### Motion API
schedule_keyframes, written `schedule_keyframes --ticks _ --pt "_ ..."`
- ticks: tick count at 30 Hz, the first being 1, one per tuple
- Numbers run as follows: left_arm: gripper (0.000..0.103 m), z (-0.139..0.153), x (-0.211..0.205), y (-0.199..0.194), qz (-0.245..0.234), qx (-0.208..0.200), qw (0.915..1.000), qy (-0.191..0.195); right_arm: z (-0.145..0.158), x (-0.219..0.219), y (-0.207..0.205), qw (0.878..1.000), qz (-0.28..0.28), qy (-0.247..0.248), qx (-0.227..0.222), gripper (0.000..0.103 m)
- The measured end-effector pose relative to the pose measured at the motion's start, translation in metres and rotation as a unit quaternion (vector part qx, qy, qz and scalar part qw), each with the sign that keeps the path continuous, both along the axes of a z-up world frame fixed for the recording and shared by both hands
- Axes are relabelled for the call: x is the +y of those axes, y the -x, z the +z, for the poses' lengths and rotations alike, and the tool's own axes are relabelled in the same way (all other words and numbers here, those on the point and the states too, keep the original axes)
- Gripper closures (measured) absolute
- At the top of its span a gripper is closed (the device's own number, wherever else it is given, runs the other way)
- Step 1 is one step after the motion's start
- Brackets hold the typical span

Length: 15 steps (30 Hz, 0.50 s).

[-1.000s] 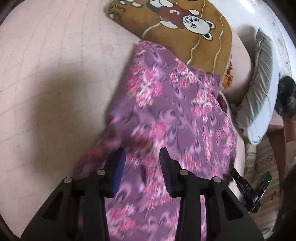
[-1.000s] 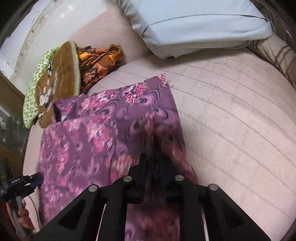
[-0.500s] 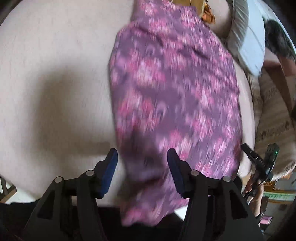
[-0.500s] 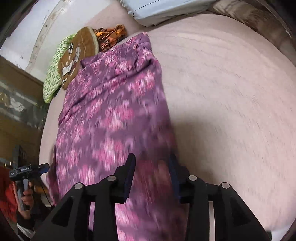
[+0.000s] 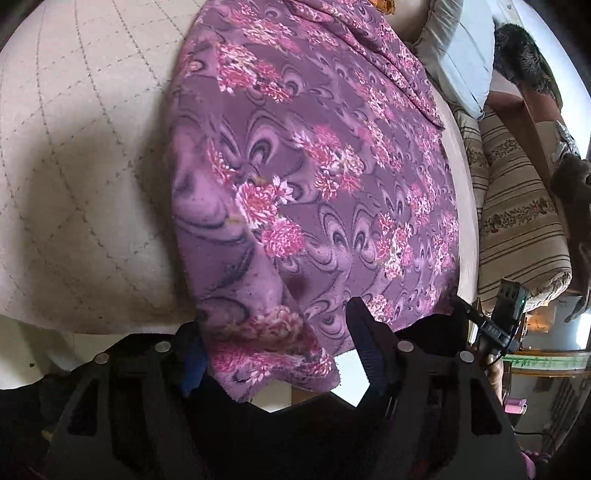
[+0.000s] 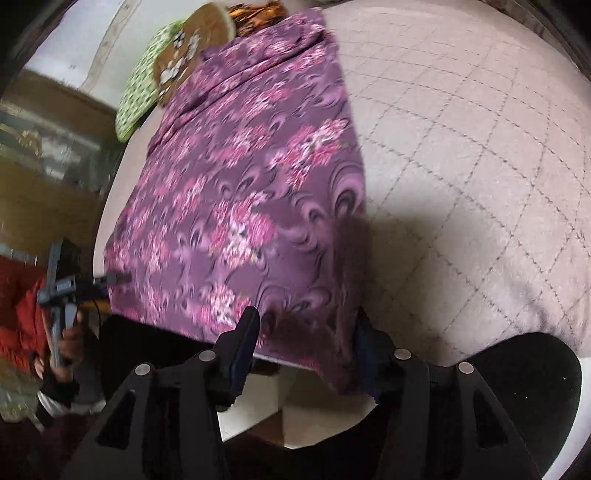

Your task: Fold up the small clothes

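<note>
A purple garment with pink flowers (image 5: 325, 166) lies spread along the quilted pink bed (image 5: 81, 155), its near end hanging over the bed's front edge. It also shows in the right wrist view (image 6: 243, 206). My left gripper (image 5: 277, 350) is open, its jaws wide apart on either side of the garment's near left corner. My right gripper (image 6: 306, 343) is open, its jaws on either side of the near right corner. Neither pinches the cloth.
A light pillow (image 5: 469, 48) and a striped cushion (image 5: 517, 206) lie right of the bed. A brown bear-print cloth (image 6: 192, 55), a green cloth (image 6: 136, 96) and an orange cloth (image 6: 258, 14) lie at the far end. The bed edge drops off just below the grippers.
Both grippers have pulled back to the bed's front edge. The right gripper, shut on the garment a second ago, has opened. The garment now lies stretched out flat.
</note>
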State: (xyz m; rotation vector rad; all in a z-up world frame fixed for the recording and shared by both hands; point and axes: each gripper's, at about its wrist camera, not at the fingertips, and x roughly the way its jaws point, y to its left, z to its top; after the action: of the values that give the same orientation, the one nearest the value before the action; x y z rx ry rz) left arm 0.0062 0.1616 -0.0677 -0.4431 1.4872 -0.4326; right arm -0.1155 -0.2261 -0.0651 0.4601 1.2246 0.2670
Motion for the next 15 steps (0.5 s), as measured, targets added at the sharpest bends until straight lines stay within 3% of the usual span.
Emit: schedule_keyframes --ticks 3,4,5,7,10,12,14,15 --pt "0.042 0.001 0.007 0.004 0.011 -0.009 0.9998 0.01 0.0 -0.002 0.0 1.0 0.0 0.019 0.0 0.071" --pt "0.059 0.002 0.011 0.006 0.014 -0.012 0.9998 0.006 -0.001 -0.003 0.0 1.0 0.001 0.023 0.003 0.09" --pt "0.079 0.002 0.016 0.007 0.016 -0.01 0.9998 0.006 -0.001 -0.005 0.0 1.0 0.003 0.029 0.006 0.098" --pt "0.092 0.0 0.025 0.011 0.023 -0.003 0.9996 0.014 -0.001 -0.011 0.0 1.0 0.005 0.024 0.006 0.098" --pt "0.091 0.002 0.029 0.015 0.031 -0.008 0.9994 0.01 -0.001 -0.017 0.001 1.0 0.0 0.0 0.008 0.098" --pt "0.085 0.002 0.029 0.015 0.032 -0.008 0.9994 0.01 -0.006 -0.021 -0.001 0.999 -0.008 -0.035 0.019 0.092" --pt "0.047 -0.002 0.028 0.014 0.031 0.003 0.9995 0.008 -0.01 -0.022 -0.001 0.998 -0.013 -0.046 0.032 0.086" --pt "0.042 -0.005 0.028 0.013 0.034 0.009 0.9993 0.008 -0.013 -0.021 -0.002 0.998 -0.011 -0.049 0.04 0.085"
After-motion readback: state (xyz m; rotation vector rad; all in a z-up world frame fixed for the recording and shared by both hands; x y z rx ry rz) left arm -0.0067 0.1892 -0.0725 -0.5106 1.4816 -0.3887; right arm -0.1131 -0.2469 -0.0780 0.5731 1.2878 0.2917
